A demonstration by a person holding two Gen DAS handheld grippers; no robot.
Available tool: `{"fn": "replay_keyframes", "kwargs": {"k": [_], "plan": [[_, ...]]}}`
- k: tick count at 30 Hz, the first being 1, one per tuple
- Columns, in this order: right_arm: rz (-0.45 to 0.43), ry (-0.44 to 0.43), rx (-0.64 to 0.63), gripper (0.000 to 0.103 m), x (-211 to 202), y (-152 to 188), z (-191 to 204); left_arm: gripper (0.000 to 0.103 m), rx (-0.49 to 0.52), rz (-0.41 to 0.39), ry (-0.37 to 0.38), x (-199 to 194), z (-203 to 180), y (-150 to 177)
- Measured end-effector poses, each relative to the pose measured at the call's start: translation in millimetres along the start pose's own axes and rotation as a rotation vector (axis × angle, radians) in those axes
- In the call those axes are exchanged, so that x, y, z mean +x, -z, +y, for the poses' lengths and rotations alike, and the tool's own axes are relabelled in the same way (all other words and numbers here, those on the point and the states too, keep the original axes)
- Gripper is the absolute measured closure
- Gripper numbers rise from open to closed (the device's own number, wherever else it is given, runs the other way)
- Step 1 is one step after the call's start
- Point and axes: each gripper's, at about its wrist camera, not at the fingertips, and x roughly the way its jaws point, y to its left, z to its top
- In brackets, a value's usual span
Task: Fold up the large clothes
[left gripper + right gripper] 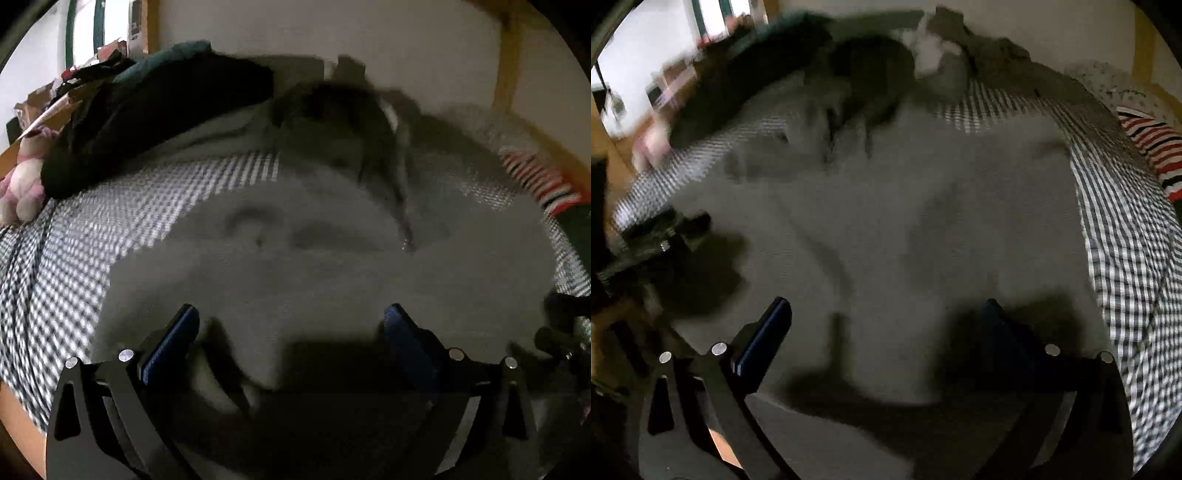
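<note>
Grey garment (295, 266) lies spread on the checked bed cover (74, 266), collar end far, w/ wrinkles mid-cloth. Left hand-held gripper (291, 332) and right hand-held gripper (886, 325) both spread wide, nothing pinched, low over near hem. Likely pre-fold step; next calls for pinching hem corners.

Grey garment (295, 258) on checked bedcover (92, 240)

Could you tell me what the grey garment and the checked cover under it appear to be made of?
The grey garment looks like soft matte knit, perhaps fleece or jersey: dull surface, rounded creases, a zip. Blur leaves this open. The checked cover looks like thin woven cotton: a crisp dark-and-white check lying flat.
</note>
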Motion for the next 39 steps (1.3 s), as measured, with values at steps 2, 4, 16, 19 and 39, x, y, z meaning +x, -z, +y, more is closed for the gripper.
{"fn": "replay_keyframes", "kwargs": {"k": [2, 4, 16, 19, 39], "plan": [[-0.038, -0.024, -0.01, 0.003, -6, -27, 3, 0.005, -0.015, -0.023, 0.046, -6, 7, -28], [-0.068, -0.031, -0.03, 0.003, -3, -58, 5, 0.005, -0.015, -0.049, 0.074, -3, 11, -53], [-0.298, 0.106, -0.43, 0.003, 101, -243, 6, 0.005, 0.15, -0.149, 0.114, 137, 12, -225], [-0.342, 0.079, -0.477, 0.003, 132, -274, 2, 0.005, 0.226, -0.165, 0.137, 177, 11, -247], [-0.297, -0.173, -0.368, 0.095, 148, -309, -18, 0.083, 0.225, -0.198, 0.422, 191, 32, -277]]}}
